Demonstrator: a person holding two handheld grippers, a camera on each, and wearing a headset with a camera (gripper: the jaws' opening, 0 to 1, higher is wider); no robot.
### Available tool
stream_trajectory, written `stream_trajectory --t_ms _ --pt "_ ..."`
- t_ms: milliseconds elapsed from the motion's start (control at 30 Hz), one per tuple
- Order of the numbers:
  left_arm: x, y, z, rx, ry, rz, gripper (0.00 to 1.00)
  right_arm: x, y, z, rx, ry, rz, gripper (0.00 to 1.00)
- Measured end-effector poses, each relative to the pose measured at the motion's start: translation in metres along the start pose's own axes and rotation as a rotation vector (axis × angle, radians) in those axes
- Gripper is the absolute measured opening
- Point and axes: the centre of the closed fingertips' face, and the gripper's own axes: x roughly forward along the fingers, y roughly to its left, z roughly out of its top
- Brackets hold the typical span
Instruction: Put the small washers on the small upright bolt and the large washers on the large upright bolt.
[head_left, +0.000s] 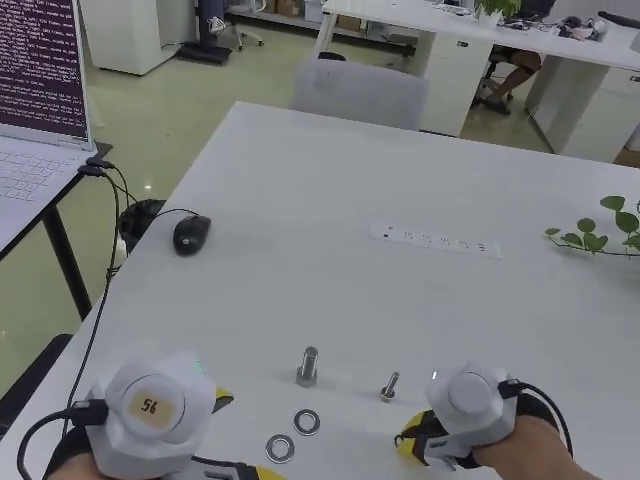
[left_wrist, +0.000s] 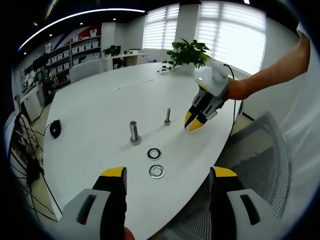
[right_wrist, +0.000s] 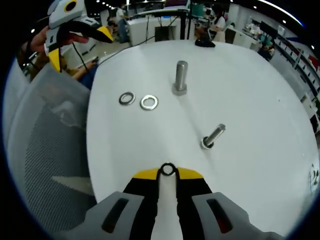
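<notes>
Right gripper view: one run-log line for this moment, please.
right gripper: shut on small washer | left gripper: open, empty | small bolt: bare | large bolt: bare | large washers: flat on table

Shiny metal bolts (head_left: 307, 366) and washers (head_left: 307, 421), smooth matt white tabletop (head_left: 330, 200)

The left gripper (left_wrist: 169, 173) holds its yellow-tipped jaws wide apart above the white table (left_wrist: 95, 105). The near washer (left_wrist: 157, 171) lies flat between the tips, the far washer (left_wrist: 154, 153) just beyond (closer to the large bolt (left_wrist: 134, 132)). The small bolt (left_wrist: 168, 116) stands beside the right gripper (left_wrist: 192, 124).
</notes>
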Motion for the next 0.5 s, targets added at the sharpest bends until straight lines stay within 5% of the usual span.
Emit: stream_trajectory --t_ms 500 --pt "0.002 0.000 0.004 -0.007 -0.012 0.004 0.67 -0.024 -0.036 0.029 0.013 -0.064 -0.081 0.13"
